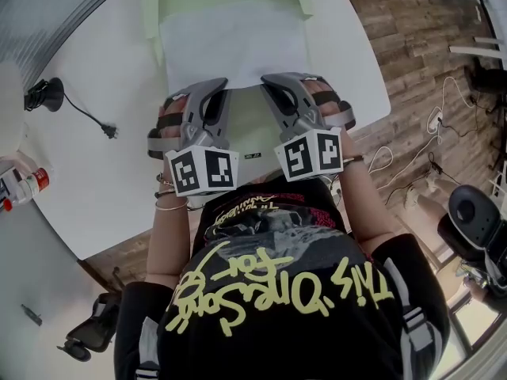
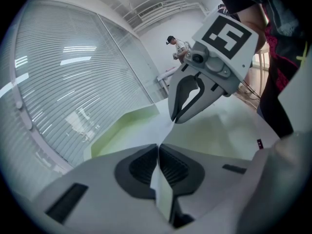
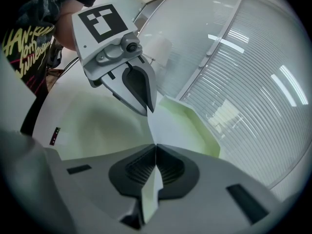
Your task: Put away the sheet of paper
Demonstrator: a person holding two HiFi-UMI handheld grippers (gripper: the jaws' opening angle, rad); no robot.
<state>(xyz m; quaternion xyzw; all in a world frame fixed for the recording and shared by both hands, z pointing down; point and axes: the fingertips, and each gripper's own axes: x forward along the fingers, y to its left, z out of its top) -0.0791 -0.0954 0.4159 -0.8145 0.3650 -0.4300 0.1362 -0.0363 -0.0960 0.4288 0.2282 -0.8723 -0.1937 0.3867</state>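
Over on the left, the left gripper (image 1: 215, 85) has its fingers (image 2: 139, 167) pinched tight on the near edge of the sheet of paper (image 1: 234, 50), with only paper between them. The sheet runs away from the person, over the pale green tray (image 1: 149, 14) on the white worktop (image 1: 95, 188), and its near edge is held up off the tray. On the right, the right gripper (image 1: 275, 81) mirrors it, fingers (image 3: 168, 167) clamped on that same edge. To my eye the job is well along: the sheet looks lined up between the tray walls. What's left is lowering the near edge and letting go.
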